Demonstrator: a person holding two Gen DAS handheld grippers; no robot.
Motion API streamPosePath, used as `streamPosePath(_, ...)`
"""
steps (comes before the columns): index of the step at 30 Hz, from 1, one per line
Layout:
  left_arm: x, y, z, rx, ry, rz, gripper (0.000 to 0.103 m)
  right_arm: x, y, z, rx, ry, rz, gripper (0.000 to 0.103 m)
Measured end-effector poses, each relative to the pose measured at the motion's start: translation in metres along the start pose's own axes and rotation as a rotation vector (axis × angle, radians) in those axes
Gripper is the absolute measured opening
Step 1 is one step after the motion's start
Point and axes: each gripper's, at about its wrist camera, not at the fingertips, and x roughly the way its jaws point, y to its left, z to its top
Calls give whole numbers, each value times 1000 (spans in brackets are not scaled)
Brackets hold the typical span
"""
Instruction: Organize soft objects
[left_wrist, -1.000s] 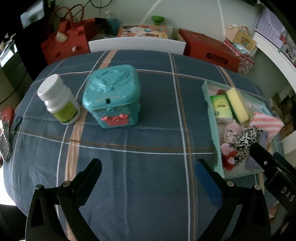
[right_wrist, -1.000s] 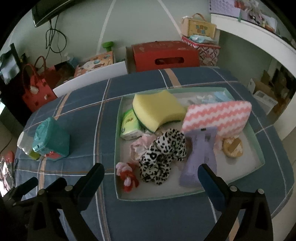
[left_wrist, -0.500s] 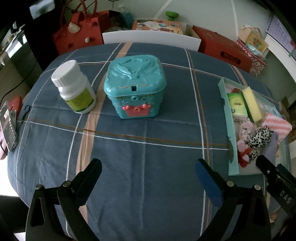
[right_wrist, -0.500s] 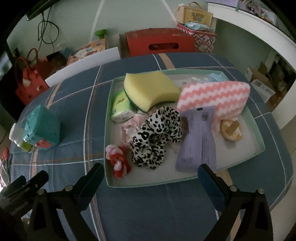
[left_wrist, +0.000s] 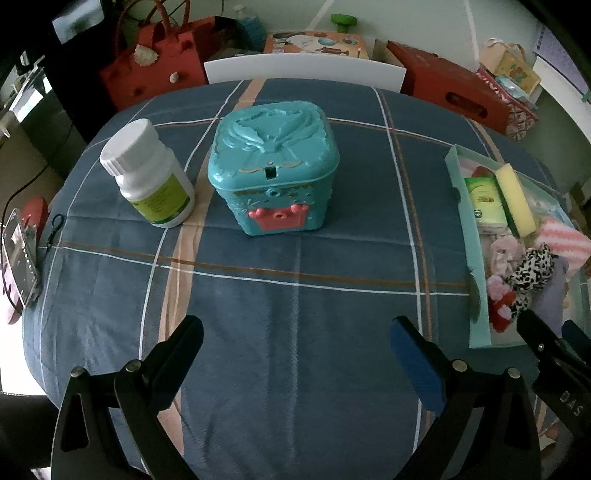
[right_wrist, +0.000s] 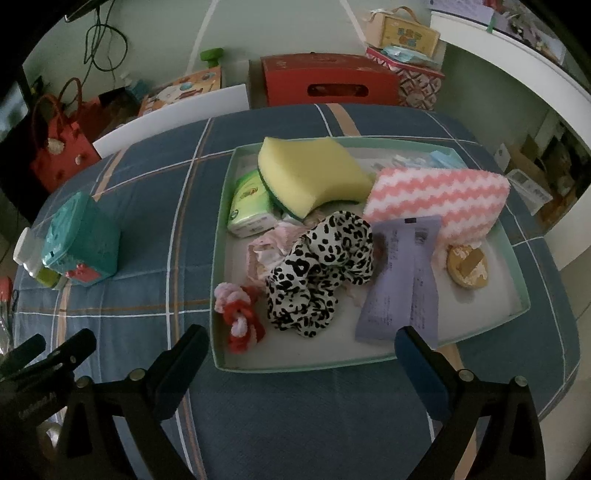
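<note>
A mint tray on the blue plaid cloth holds soft things: a yellow sponge, a pink zigzag cloth, a leopard scrunchie, a red-pink scrunchie, a pale pink scrunchie, a green tissue pack, a purple packet and a round puff. My right gripper is open and empty just short of the tray's near rim. My left gripper is open and empty over bare cloth, left of the tray.
A teal box and a white pill bottle stand on the cloth ahead of the left gripper. A phone lies at the table's left edge. A white chair back, red bags and boxes stand beyond the table.
Both grippers have drawn back a little, staying open. The left view has swung so the teal box sits more central. The purple packet has fallen flat in the tray.
</note>
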Motion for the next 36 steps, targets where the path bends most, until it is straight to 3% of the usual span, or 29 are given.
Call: streamPosePath(36,-4,13,3,-18,-7,-44,100,10,13,-4,-55,32,-57,102)
